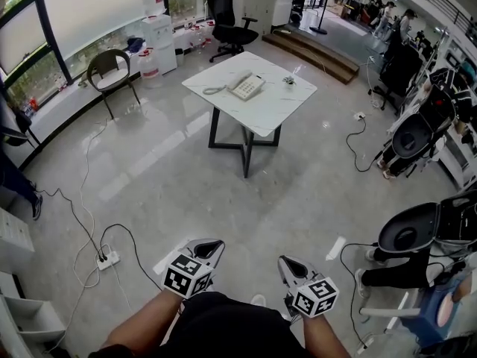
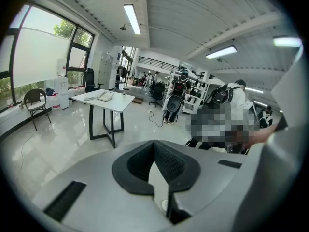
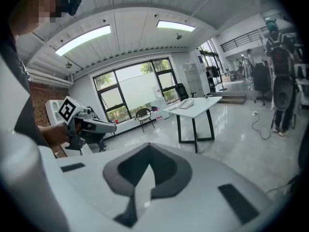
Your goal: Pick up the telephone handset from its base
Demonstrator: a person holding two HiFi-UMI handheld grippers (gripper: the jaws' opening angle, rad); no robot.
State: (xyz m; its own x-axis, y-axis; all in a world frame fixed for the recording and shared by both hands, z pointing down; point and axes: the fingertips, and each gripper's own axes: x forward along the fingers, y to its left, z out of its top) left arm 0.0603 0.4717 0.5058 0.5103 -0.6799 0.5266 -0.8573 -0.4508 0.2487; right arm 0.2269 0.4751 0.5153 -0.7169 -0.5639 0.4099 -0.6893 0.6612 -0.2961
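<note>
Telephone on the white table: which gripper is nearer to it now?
Left, narrowly. Both grippers are far back across the floor from the telephone; the left gripper sits slightly ahead of the right gripper.

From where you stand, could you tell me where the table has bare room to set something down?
The near corner of the table, in front of the telephone, is bare. The left side holds its cord; a small object sits near the right corner.
</note>
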